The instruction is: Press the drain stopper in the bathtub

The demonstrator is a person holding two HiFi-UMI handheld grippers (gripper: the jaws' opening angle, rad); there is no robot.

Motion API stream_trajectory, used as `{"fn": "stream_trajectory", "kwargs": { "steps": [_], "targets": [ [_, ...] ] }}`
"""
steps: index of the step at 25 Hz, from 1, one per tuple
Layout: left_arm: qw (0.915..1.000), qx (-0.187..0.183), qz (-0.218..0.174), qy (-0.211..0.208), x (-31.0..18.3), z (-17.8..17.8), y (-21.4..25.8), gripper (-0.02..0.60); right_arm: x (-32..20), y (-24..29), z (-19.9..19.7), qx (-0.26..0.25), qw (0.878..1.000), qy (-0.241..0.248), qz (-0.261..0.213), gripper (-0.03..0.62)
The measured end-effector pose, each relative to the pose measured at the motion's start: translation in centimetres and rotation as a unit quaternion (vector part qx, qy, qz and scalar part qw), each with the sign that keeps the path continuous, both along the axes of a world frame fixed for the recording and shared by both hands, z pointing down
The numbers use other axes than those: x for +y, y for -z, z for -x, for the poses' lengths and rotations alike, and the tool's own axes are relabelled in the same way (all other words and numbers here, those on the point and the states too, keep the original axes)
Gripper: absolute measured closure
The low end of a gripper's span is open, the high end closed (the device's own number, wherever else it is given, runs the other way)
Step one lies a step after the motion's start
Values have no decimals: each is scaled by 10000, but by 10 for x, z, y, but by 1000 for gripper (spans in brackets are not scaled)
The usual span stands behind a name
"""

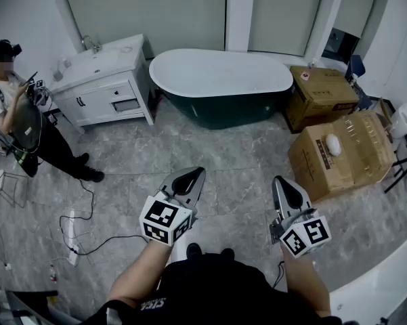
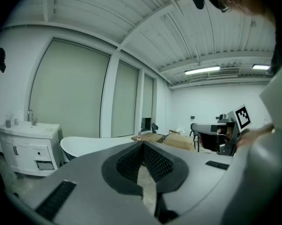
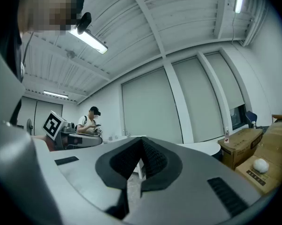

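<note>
The bathtub (image 1: 220, 73), white inside and dark green outside, stands against the far wall by the windows. Its drain stopper does not show in any view. I hold both grippers low in front of me, well short of the tub, pointing toward it. My left gripper (image 1: 189, 179) is shut with nothing between its jaws, and so is my right gripper (image 1: 288, 193). In the left gripper view the tub (image 2: 94, 146) lies far beyond the closed tips (image 2: 142, 146). The right gripper view shows the tub's rim (image 3: 201, 146) past its closed tips (image 3: 141, 142).
A white vanity with a sink (image 1: 105, 80) stands left of the tub. A person (image 1: 17, 107) stands at the far left. Two cardboard boxes (image 1: 322, 93) (image 1: 342, 154) sit right of the tub. A power strip with cables (image 1: 81, 235) lies on the grey tiled floor.
</note>
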State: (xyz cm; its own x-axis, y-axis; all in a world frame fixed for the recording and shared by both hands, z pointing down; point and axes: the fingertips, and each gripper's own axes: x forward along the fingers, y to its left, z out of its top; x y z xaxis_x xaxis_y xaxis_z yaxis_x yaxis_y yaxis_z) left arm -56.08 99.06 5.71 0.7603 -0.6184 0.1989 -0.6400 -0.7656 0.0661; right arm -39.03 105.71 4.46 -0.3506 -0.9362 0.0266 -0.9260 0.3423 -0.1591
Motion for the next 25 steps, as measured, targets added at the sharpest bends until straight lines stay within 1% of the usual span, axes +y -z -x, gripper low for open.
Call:
{"fn": "stream_trajectory", "kwargs": {
  "steps": [4,8,11,14,17,19,22,25],
  "targets": [
    [9999,41,-60,134,-7,-5,3,571,-1,0,-14,-46,9999,-116,-52,583],
    [9998,47,-85,180,-9,-16,4,571,5,-5,-21,9,10000,-86,-47,583],
    [9998,30,-88,165,-5,-28,4,571,12,-6,-30,-56,10000,-68,-29,583],
    [9999,-24,-141,53,2,-46,4,571,21,-11,-44,-302,9995,27,49,583],
    [9994,-133,-325,-65,4,-61,9,571,27,-16,-58,-232,9997,-12,96,582],
    [9993,-98,-361,-36,3,-65,13,571,30,-17,-66,-264,9996,-79,96,582],
    [9997,-29,-223,4,-3,-72,4,571,29,-18,-78,-315,9994,-149,72,582],
    [10000,-23,-20,-56,-9,-85,-14,571,19,-24,-92,-330,9991,-234,121,582]
  ]
}}
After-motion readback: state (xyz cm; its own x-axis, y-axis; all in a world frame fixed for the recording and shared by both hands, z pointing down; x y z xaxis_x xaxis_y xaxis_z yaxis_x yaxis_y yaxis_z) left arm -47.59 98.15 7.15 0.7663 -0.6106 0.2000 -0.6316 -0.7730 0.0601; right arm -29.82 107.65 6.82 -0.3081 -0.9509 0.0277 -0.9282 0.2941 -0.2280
